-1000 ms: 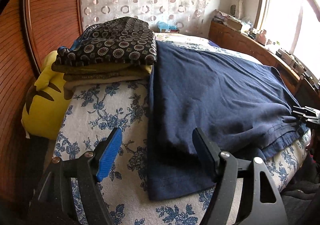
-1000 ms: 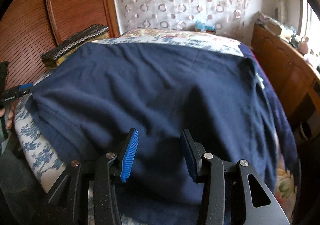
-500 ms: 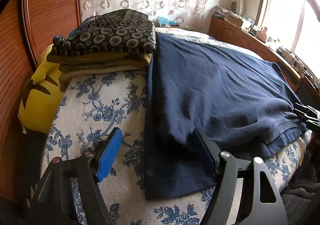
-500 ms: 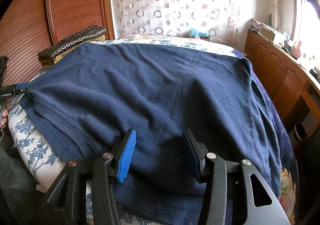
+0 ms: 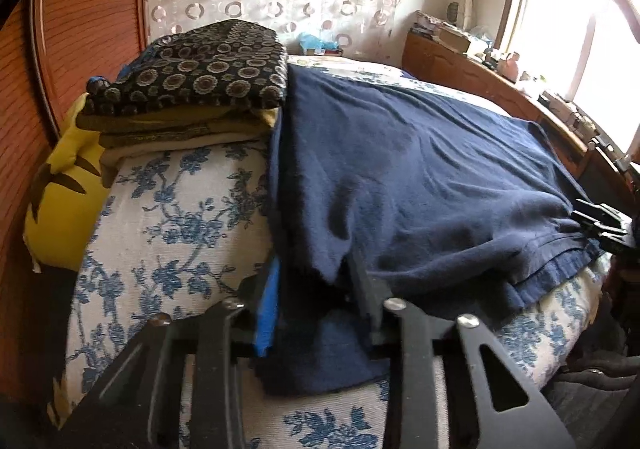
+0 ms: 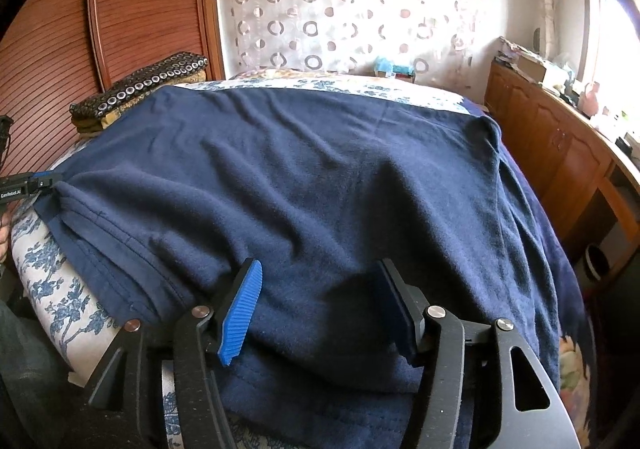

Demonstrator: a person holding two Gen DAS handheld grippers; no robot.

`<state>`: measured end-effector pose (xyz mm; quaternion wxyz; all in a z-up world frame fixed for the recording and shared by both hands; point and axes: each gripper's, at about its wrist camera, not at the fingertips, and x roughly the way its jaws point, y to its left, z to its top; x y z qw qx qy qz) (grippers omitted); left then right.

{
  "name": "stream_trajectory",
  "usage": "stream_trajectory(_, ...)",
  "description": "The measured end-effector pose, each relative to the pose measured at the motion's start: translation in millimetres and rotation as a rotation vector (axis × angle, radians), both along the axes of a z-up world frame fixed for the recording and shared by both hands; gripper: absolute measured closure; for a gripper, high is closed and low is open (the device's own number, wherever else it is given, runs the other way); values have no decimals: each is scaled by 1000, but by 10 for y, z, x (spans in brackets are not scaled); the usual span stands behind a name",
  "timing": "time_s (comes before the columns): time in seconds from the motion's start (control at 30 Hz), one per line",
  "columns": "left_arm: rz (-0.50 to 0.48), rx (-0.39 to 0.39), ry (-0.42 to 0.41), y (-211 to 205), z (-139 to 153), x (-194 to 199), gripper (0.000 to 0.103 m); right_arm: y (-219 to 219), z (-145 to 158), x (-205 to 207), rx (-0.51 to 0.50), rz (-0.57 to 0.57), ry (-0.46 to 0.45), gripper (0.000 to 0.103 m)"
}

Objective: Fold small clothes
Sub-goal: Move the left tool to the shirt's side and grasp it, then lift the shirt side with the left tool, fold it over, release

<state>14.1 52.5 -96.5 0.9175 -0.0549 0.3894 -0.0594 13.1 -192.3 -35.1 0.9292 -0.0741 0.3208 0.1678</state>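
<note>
Left claw (image 5: pixel 316 301) has just been closing and now pinches the near corner of the navy garment (image 5: pixel 420 177), a bunched fold of cloth caught between its blue pad and black finger, right at the edge of the bed (image 5: pixel 176 225). Right claw (image 6: pixel 320 305) has just been widening and stands open over the garment's near hem, both pads clear of the cloth with only flat fabric lying under the gap, so it grips nothing. Beyond both claws the garment lies spread across the floral bedcover, rumpled in soft ridges, its right side draping off the bed's edge. Further back and to the left of the left claw sits a stack of folded clothes (image 5: pixel 192 89), its top piece dark with round patterns, touching the garment's far left edge, with a yellow cushion (image 5: pixel 60 201) beside it. The risk, as I judge it, is lopsided lifting: with only one corner held, raising it would drag the cloth askew and crease it. A shallow pinch could also slip, and the far edge may catch the stack and topple it.
</note>
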Motion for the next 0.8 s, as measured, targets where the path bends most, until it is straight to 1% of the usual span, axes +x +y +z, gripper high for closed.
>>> stream_trajectory(0.03,-3,-20,-1,3,11,2,89,0,-2,-3,-1,0,-1,41)
stream_trajectory(0.07,-7,-44,-4,11,38,6,92,-2,1,1,-1,0,-2,40)
stream_trajectory(0.17,-34,-82,-55,-37,223,-17,93,-12,3,15,-2,1,-1,38)
stream_trajectory(0.27,-61,-68,-114,-150,444,-31,94,-29,8,41,-12,-3,6,32)
stream_trajectory(0.4,-118,-61,-181,-355,716,23,94,-46,35,80,-22,5,30,31)
stream_trajectory(0.53,-166,-64,-235,-559,921,90,94,-59,78,107,-33,11,52,30)
stream_trajectory(0.7,-229,-73,-270,-787,1046,178,94,-72,139,56,-22,20,37,30)
stream_trajectory(0.8,-250,-79,-278,-902,1090,242,94,-73,161,14,-34,25,24,30)
